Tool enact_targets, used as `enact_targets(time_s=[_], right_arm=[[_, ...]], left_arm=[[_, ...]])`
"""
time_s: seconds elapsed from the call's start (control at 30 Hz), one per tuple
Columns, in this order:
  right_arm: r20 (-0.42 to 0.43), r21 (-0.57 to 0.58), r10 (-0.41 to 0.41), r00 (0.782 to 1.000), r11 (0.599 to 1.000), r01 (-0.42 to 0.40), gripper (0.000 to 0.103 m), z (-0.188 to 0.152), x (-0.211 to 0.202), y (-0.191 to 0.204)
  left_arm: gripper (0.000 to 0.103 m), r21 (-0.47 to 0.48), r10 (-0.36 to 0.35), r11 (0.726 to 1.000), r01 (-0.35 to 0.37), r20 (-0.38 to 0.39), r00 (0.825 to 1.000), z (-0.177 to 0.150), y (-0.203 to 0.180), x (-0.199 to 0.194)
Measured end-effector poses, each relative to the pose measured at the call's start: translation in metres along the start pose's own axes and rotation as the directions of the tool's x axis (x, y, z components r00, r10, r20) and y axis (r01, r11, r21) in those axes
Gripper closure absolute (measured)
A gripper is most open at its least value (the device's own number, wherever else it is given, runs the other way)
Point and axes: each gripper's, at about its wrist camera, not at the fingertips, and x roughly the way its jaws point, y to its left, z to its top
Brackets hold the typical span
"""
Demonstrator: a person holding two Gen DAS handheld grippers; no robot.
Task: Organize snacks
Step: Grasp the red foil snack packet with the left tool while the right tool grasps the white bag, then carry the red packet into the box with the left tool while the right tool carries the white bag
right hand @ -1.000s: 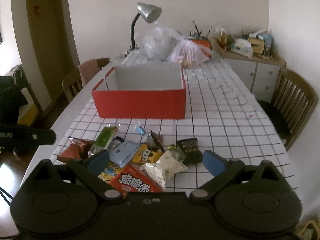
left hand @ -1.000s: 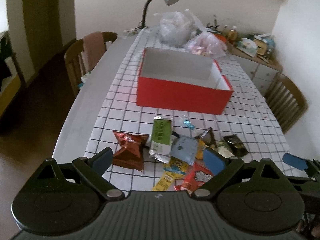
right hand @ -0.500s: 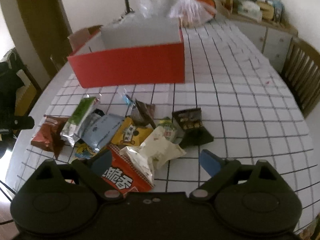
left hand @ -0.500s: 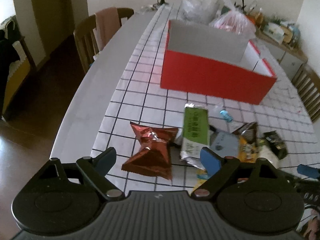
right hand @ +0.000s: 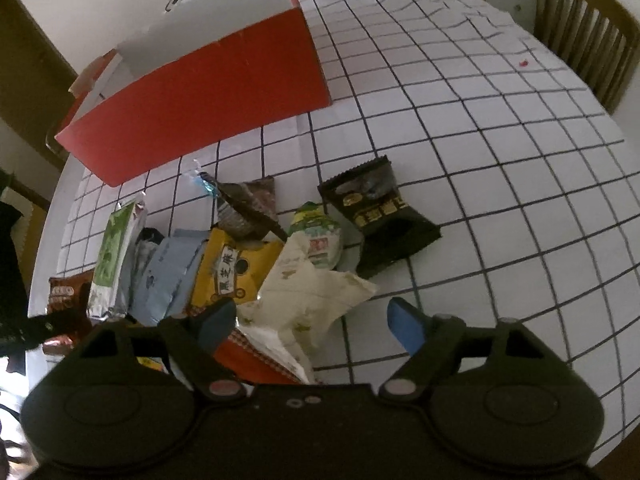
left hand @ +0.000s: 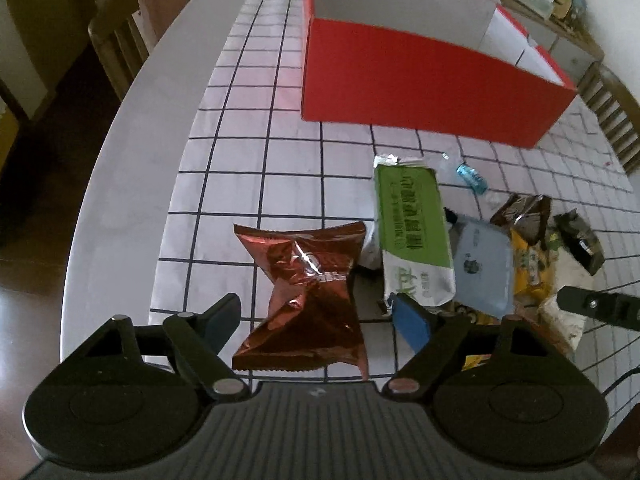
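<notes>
Grid-checked cloth covers the desk (left hand: 240, 184), a wooden chair (left hand: 120, 28) off its left edge. Left tongs (left hand: 316, 316) hang over the copper foil packet (left hand: 308, 296), jaws closing with it between them, pads not touching. Next comes the green packet (left hand: 412, 232) and the red box (left hand: 420, 80) behind, open-topped. Further right, the right tongs (right hand: 310, 320) are closing too, straddling the cream wrapper (right hand: 312, 292), no grip; black packet (right hand: 380, 216) lies beyond
</notes>
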Motion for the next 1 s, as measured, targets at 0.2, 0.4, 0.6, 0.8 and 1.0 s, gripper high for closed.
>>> enact_targets(time_s=[0.2,0.4,0.6,0.8,1.0], right_arm=[[-0.024,0.03,0.011,1.0,0.999,-0.011,0.023,0.005,0.008,0.005],[-0.031,0.062,0.046,0.998,0.997,-0.044,0.032,0.006,0.008,0.002],[-0.024,0.077,0.084,0.996,0.994,-0.082,0.053,0.0,0.004,-0.001],[0.011,0.073,0.083,0.996,0.994,-0.084,0.065,-0.006,-0.003,-0.007],[0.043,0.045,0.085,0.995,0.995,-0.087,0.069,-0.012,-0.016,-0.005]], left_arm=[[0.025,0.026,-0.007,1.0,0.008,-0.024,1.0,0.005,-0.001,0.012],[0.047,0.019,-0.029,0.999,0.03,-0.038,0.999,0.007,0.003,0.017],[0.056,-0.029,-0.037,0.999,0.037,-0.024,0.999,0.002,0.012,0.015],[0.058,-0.096,-0.028,0.995,0.028,-0.006,1.0,-0.005,0.022,0.011],[0.059,-0.152,-0.027,0.988,0.028,0.005,1.0,-0.015,0.032,0.001]])
